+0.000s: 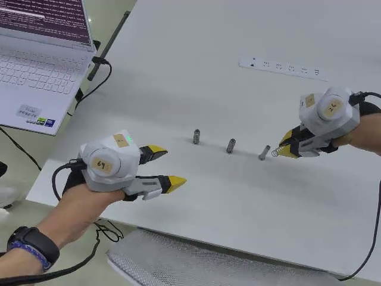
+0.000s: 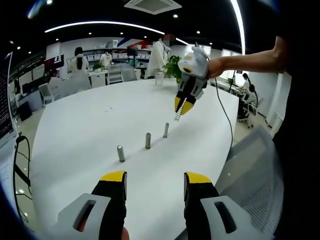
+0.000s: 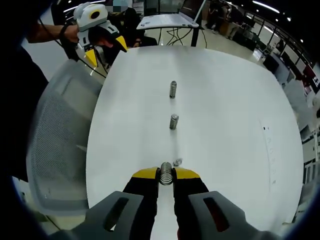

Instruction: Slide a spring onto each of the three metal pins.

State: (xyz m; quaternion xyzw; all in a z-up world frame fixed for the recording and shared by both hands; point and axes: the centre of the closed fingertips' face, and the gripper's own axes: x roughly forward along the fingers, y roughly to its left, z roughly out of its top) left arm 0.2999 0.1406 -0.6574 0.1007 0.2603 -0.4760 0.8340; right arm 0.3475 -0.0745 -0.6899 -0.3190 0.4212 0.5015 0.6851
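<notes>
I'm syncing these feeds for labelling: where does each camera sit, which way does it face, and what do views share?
Head view: on the headset, facing forward and down at the table; both forearms, left gripper and right gripper show.
Left gripper view: on the left gripper, facing along its open jaws at the three pins; the other forearm shows.
Right gripper view: on the right gripper, facing along jaws shut on a spring, down the pin row.
Shared: each gripper view shows the pins and opposite gripper.
</notes>
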